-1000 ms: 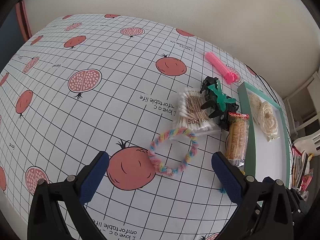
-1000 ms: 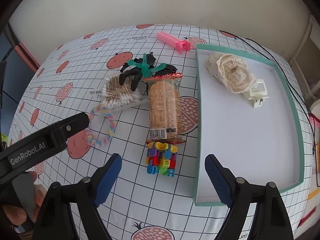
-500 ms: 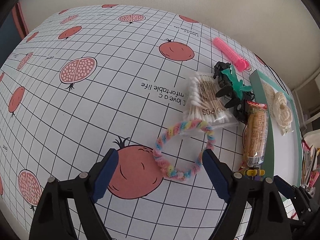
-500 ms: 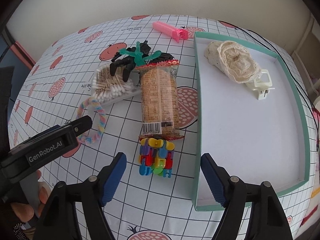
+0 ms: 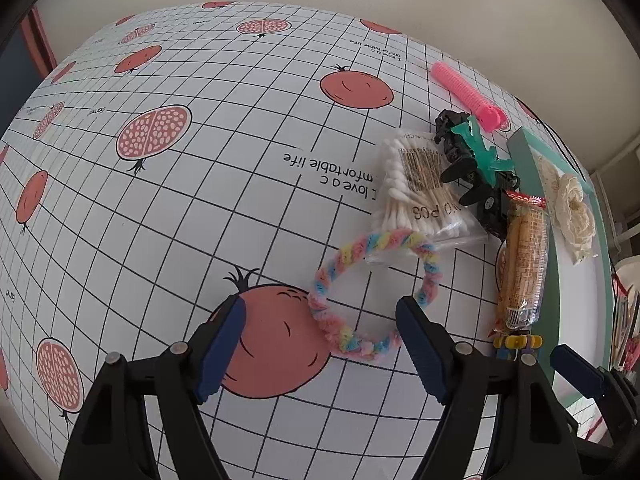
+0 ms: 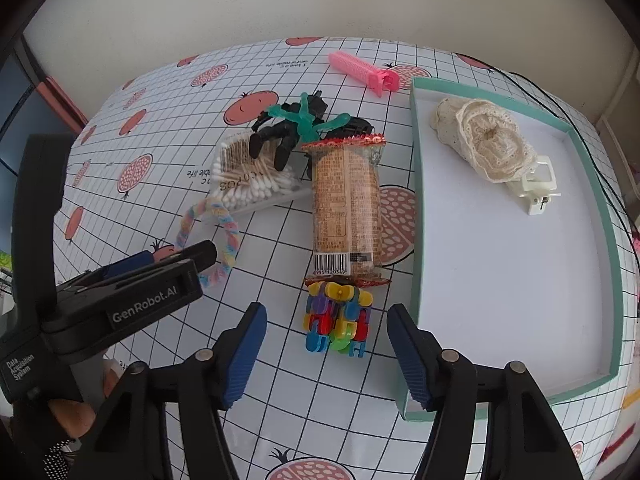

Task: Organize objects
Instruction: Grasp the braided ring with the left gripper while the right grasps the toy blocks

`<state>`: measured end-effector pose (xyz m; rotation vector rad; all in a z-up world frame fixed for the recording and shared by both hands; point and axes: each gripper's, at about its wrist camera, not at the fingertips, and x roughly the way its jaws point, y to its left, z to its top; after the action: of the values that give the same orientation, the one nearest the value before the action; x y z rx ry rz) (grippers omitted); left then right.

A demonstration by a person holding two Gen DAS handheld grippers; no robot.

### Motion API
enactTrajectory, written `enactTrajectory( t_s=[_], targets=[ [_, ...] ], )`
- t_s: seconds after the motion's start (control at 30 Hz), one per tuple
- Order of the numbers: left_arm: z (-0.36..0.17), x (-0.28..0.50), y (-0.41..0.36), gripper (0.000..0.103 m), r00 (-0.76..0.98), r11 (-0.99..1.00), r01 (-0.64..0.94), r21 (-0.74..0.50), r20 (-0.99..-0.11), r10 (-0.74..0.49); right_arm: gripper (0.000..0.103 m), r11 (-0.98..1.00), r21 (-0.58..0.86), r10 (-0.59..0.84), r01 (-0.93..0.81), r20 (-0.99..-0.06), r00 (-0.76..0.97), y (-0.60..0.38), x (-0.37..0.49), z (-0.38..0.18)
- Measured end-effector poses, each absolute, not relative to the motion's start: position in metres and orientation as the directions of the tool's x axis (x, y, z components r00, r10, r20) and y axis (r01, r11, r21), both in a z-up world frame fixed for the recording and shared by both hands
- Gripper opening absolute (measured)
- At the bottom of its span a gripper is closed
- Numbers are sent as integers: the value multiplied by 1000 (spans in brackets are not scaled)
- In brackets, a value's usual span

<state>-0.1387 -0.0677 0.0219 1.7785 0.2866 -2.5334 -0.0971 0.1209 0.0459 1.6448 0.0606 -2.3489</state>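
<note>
Table (image 5: 224, 208) under a white grid cloth printed with pomegranates, beige wall behind. Left gripper (image 5: 320, 336): jaws spread either side of a pastel rainbow twisted chenille ring (image 5: 372, 292), not touching. Right gripper (image 6: 326, 354): jaws spread around a multicoloured plastic block cluster (image 6: 338, 318), beside a teal-rimmed white tray (image 6: 416, 216).

Left gripper (image 5: 320, 334) and right gripper (image 6: 326, 342) both hover with jaws spread wide.

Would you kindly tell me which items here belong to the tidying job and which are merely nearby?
Job: hair tie, cotton swabs, snack pack, toy blocks, pink comb, tray.
Nearby: cable, tablecloth.
</note>
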Motion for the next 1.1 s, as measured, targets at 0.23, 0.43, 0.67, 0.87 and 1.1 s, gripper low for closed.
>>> enactTrajectory(
  t_s=[0.23, 0.43, 0.67, 0.87, 1.1],
  targets=[
    [22, -139, -68, 75, -346, -986, 127, -112, -936, 61, 58, -961, 107, -183, 255, -938, -294, 118, -97, 36],
    [22, -139, -67, 66, -349, -990, 122, -74, -937, 27, 53, -961, 99, -172, 259, -945, -278, 117, -98, 28],
    [23, -139, -69, 48, -356, -992, 122, -24, -934, -21, 44, -963, 97, -166, 252, -950, -265, 119, -99, 23],
    [20, -151, -66, 30, -369, -990, 142, -13, -928, -41, 40, -962, 108, -174, 249, -950, -260, 121, -98, 22],
    [24, -137, -84, 10, -385, -984, 176, -37, -922, -34, 40, -960, 118, -184, 253, -949, -256, 128, -96, 25]
  ],
)
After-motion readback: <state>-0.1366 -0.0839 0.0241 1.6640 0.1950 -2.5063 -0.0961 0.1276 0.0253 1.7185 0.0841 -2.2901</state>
